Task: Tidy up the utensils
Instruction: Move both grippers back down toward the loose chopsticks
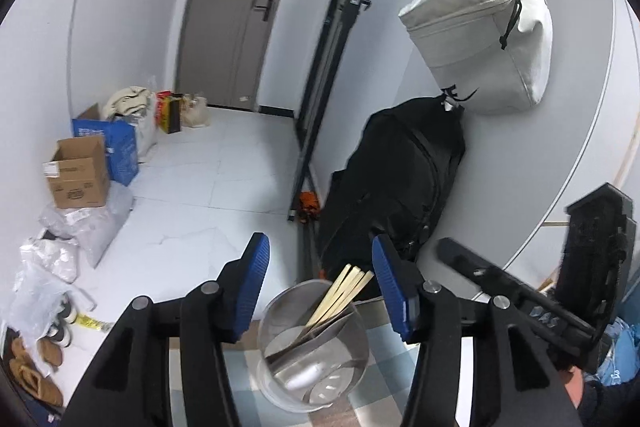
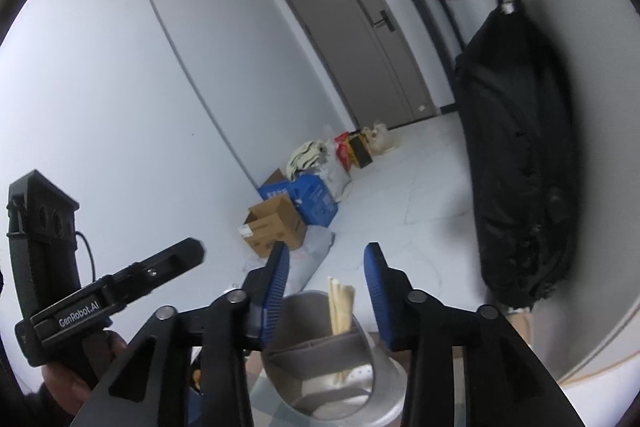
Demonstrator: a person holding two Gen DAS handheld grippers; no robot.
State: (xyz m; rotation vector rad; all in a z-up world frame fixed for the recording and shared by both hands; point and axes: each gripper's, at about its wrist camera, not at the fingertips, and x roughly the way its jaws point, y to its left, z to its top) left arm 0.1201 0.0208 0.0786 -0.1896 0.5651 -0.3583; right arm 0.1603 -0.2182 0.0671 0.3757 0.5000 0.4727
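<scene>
A round metal utensil holder (image 1: pixel 269 323) with a grey divider stands on a blue-and-white checked cloth (image 1: pixel 384 343). Several wooden chopsticks (image 1: pixel 344 293) lean in it, tips up. My left gripper (image 1: pixel 322 277) hangs just above the holder, open, its blue pads either side of the chopstick tips without touching them. In the right wrist view the same holder (image 2: pixel 388 383) and chopsticks (image 2: pixel 340 307) sit below my right gripper (image 2: pixel 327 281), which is also open and holds nothing. Each gripper shows in the other's view: the right gripper (image 1: pixel 460 261) and the left gripper (image 2: pixel 186 253).
A black backpack (image 1: pixel 400 179) leans on the wall behind the holder, and a white bag (image 1: pixel 484 39) hangs above it. On the floor at the left lie cardboard boxes (image 1: pixel 78 173), plastic bags and shoes (image 1: pixel 36 367). A grey door (image 1: pixel 236 15) is at the far end.
</scene>
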